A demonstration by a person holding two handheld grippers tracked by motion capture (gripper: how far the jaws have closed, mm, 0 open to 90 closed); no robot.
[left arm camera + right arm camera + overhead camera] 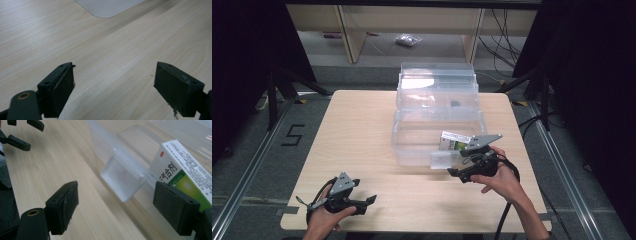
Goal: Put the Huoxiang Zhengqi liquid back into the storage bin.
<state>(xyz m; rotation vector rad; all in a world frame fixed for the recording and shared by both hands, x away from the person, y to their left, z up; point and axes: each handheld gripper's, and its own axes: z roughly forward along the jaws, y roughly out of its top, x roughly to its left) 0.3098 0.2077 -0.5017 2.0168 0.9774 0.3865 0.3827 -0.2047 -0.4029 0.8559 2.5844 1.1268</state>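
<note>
A stack of clear plastic drawers [437,107] stands at the middle of the wooden table [357,135]. The bottom drawer is pulled forward and holds a white and green medicine box [454,141] [183,168]. My right gripper [457,161] [117,202] is open at the drawer's front, with the clear handle tab [443,160] [122,180] just ahead of and between its jaws, not touching them. My left gripper [365,204] [113,85] rests open over bare wood near the table's front left, holding nothing.
A rounded corner of the clear drawer [107,7] shows far ahead in the left gripper view. The left gripper [20,135] appears far off in the right gripper view. Dark stands and cables flank the table, and a shelf unit [412,25] stands behind it.
</note>
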